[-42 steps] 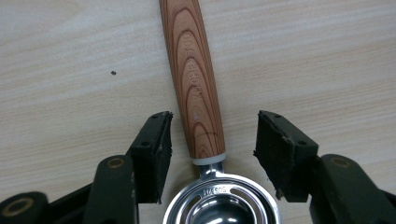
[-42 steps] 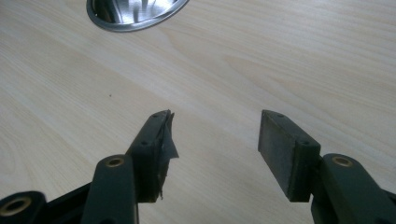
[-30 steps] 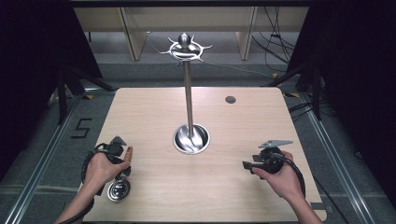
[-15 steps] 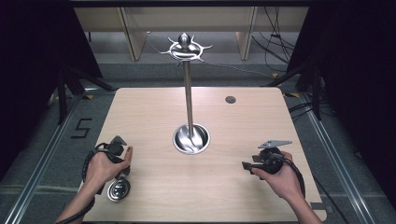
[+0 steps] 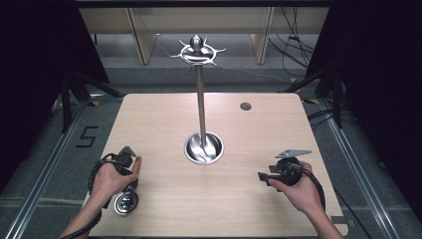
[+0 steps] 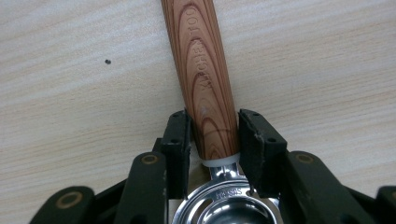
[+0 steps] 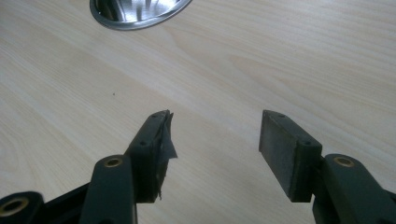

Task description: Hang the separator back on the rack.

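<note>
1. Since size sets the order, starting with the pale wooden table [image 5: 164, 114]. Just bare light grain under everything.
2. Next, the tall polished steel stand [image 5: 200, 109], planted mid-table on a round dished base [image 7: 135, 11] with curved hooks at the top. Nothing hanging on those hooks that can be made out.
3. Then the small kitchen utensil [image 6: 205, 70] with a round shiny steel bowl [image 5: 125, 203] and a striped brown wooden handle. Lying flat at the near left corner of the table, well apart from the stand, bowl toward the person and handle pointing away.
4. On to the left gripper [image 6: 215, 135], the one doing something. Pointed down over the utensil, and has just been closing its jaws. In the left gripper view the black pads [image 6: 180, 140] sit against both sides of the wooden handle, right by the white collar where wood meets steel. Looks like a clamp on the handle, though can't swear how firm.
5. Meaning for the job: pickup looks basically done, lift not yet. Guessing one of those hooks is the destination. Gripping that close to the bowl end could let the long handle swing once off the table, so worth lifting slowly.
6. Last, the right gripper [image 7: 215, 135], held low over the near right side of the table. Jaws wide apart, nothing between them but bare wood.
</note>
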`<act>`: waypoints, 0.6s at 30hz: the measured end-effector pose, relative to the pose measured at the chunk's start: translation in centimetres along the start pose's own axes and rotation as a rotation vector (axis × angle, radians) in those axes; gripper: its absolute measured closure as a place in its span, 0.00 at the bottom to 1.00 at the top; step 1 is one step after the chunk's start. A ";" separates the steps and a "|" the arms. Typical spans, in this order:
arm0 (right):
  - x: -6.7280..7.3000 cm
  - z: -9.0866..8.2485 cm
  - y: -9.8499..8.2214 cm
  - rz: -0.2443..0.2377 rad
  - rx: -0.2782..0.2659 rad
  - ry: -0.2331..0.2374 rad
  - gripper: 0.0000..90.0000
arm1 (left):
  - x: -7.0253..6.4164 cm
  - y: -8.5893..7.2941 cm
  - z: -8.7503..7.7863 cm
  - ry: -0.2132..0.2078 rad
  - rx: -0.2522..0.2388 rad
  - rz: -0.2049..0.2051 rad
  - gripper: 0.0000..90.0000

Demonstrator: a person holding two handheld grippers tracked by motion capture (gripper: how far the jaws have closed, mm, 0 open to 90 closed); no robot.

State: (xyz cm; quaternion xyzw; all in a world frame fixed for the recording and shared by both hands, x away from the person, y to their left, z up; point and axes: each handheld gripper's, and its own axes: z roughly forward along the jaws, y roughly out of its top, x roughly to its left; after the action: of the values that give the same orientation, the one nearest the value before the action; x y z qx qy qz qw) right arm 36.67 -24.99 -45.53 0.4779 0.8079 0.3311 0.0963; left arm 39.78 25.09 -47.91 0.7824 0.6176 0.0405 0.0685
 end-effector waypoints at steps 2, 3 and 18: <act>0.0 0.0 0.0 0.002 -0.001 0.011 0.50 | -0.4 -0.1 0.1 -0.011 -0.003 -0.060 0.71; 0.1 0.0 0.0 0.005 -0.013 0.005 0.50 | -0.4 -0.1 0.1 -0.010 -0.002 -0.059 0.72; -0.1 0.1 0.0 -0.015 -0.035 0.008 0.50 | -0.4 -0.4 0.1 -0.008 -0.015 -0.057 0.76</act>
State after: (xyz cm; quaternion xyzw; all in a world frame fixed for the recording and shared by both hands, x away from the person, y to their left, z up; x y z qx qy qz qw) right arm 36.77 -25.05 -45.68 0.4689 0.8059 0.3462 0.1039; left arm 39.33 24.81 -48.08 0.7641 0.6391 0.0400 0.0781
